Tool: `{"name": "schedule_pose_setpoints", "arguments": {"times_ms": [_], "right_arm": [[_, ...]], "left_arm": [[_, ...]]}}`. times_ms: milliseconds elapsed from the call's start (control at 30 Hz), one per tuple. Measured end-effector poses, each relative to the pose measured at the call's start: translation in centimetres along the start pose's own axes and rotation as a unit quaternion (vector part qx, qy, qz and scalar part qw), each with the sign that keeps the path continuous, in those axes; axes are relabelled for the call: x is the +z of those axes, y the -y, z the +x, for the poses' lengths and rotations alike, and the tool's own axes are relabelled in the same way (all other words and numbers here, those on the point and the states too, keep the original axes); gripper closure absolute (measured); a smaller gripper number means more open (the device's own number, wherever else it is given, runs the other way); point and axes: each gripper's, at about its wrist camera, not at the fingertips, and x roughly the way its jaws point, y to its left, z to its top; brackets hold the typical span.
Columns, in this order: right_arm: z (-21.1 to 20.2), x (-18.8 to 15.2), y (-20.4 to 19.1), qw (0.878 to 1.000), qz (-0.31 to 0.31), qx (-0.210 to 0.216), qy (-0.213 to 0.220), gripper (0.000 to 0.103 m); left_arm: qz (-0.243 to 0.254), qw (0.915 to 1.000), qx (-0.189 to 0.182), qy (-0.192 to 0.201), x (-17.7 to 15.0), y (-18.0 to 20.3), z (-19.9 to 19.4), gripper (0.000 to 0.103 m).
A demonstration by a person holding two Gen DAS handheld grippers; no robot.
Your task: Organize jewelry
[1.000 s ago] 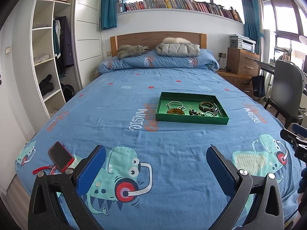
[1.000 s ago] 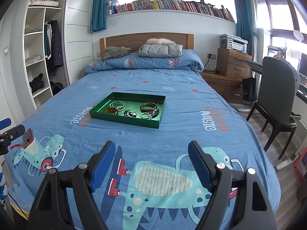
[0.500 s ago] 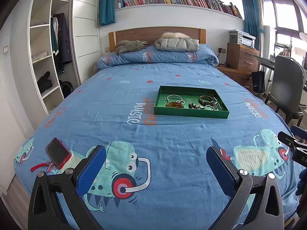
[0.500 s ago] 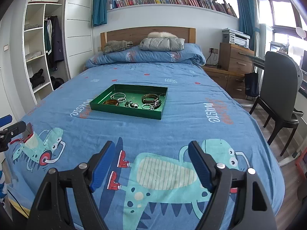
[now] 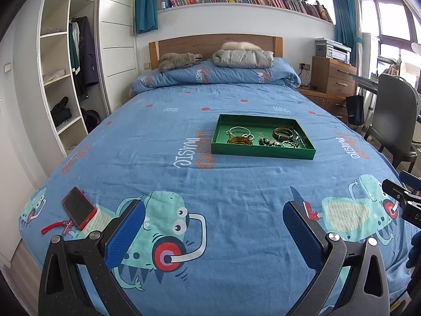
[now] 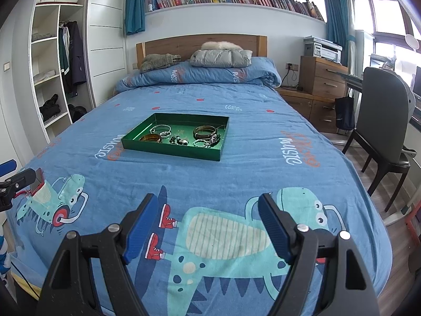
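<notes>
A green tray (image 5: 260,153) (image 6: 168,152) lies in the middle of the blue bed. Inside it are silver bangles (image 5: 238,131) (image 6: 161,129), an amber bangle (image 5: 239,140) (image 6: 150,138), a dark bangle (image 5: 282,133) (image 6: 205,131), a bead bracelet (image 5: 268,142) (image 6: 179,140) and small silver pieces (image 5: 290,144) (image 6: 204,143). My left gripper (image 5: 214,209) hangs open over the near end of the bed, far short of the tray, with nothing between its blue pads. My right gripper (image 6: 209,204) is open and empty too, to the right of the left one.
A red phone (image 5: 79,208) with a red strap lies on the bed's near left corner. Folded jackets sit on the rolled duvet (image 5: 215,75) by the headboard. A wardrobe (image 5: 60,84) stands left; a grey chair (image 6: 381,123) and a wooden dresser (image 6: 322,79) stand right.
Both views have tipped slightly, so the tray sits a little lower in the left view and a little higher in the right view. Both grippers stay open and empty.
</notes>
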Motion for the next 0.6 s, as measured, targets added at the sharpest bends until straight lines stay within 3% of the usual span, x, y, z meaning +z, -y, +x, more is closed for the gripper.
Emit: {"name": "schedule_pose_setpoints", "arguments": {"times_ms": [600], "right_arm": [[0.09,-0.05,0.04,1.0,0.001,0.0,-0.001,0.026]], "left_arm": [[0.002,1.0,0.0,-0.007,-0.2,-0.13,0.44,0.0]]}}
